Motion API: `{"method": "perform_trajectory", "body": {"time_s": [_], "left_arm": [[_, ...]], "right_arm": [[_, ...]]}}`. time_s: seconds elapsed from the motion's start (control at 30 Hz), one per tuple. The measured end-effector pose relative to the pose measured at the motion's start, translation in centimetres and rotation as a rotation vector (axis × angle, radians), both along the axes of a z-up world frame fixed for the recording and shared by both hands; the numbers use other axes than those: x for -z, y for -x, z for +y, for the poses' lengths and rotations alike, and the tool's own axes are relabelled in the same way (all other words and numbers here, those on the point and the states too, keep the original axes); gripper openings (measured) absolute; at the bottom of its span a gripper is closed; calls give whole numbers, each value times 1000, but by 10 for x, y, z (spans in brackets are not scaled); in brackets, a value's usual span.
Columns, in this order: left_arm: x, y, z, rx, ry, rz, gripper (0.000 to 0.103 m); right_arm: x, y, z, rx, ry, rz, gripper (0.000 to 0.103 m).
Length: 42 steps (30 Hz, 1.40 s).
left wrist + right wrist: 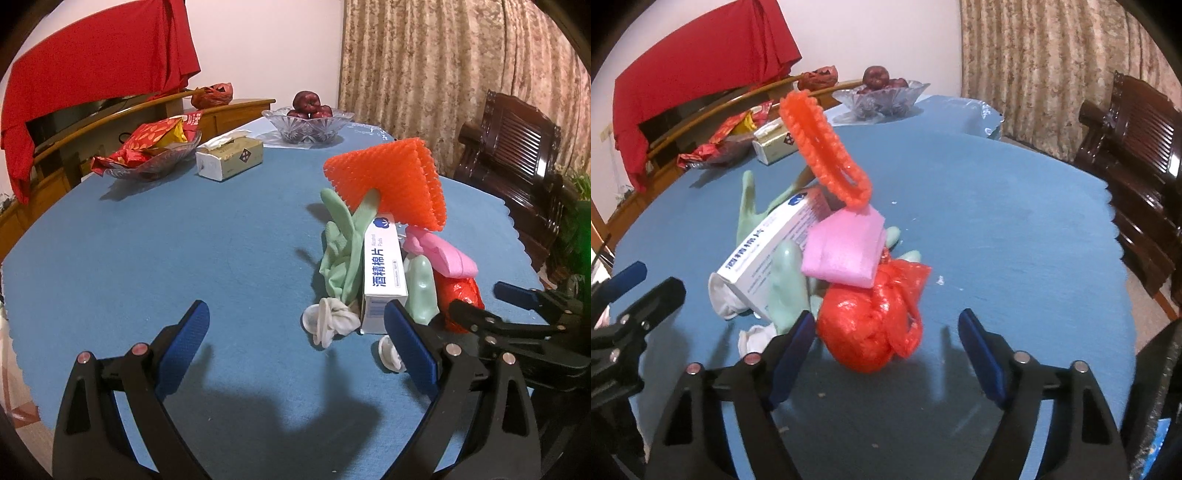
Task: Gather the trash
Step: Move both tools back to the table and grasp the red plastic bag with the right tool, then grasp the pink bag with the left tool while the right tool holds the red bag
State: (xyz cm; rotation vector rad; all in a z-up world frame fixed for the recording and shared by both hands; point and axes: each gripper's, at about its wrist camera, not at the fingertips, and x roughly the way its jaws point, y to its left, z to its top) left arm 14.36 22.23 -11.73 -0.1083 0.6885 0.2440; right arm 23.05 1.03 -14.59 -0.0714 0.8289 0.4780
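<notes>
Right gripper [886, 332] hangs with fingers spread, the knotted red plastic bag [871, 325] sitting on the blue tablecloth [1015, 240] between them, close to the left finger, no pad pressing. Left gripper [295, 332] gapes wide too, its right pad [406, 339] just before the white cardboard box [384, 273] in the trash heap.

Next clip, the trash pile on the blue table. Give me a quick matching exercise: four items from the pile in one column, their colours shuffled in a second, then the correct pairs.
Items:
1. foam net sleeve
2. knotted plastic bag
3. rubber glove
4. folded foam sheet

Colours:
A. pale green
B. pink
C. orange
D. red

Pairs: 1-C, 2-D, 3-A, 4-B
</notes>
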Motion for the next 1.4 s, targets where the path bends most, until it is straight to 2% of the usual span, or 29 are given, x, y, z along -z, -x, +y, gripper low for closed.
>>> {"method": "perform_trajectory", "body": {"time_s": [0.07,0.1,0.13,0.2,0.57,0.7,0.93,1.13,1.23,1.3,1.4], "left_arm": [[0,0,0,2,2,1,93],[0,0,0,2,0,1,93],[0,0,-1,6,-2,1,93],[0,0,-3,10,-3,0,93],[7,0,-30,51,19,13,93],[11,-3,-41,76,34,32,83],[11,-6,-65,123,34,27,82],[28,-17,-72,137,39,85,67],[36,-24,-74,153,56,125,51],[39,-27,-74,168,71,138,33],[39,-23,-76,169,86,134,30]], "right_arm": [[6,-5,1,-13,-6,23,65],[7,-6,2,-18,-10,31,54],[9,-8,3,-28,-14,45,47],[10,-7,1,-35,-20,44,44],[1,9,-38,21,-1,32,43],[-1,12,-57,53,-4,30,43],[-8,11,-80,85,-6,15,43],[-8,10,-84,87,-16,12,43],[-6,10,-84,86,-16,16,43],[-5,9,-84,86,-18,19,43],[-5,10,-85,87,-16,16,43]]}}
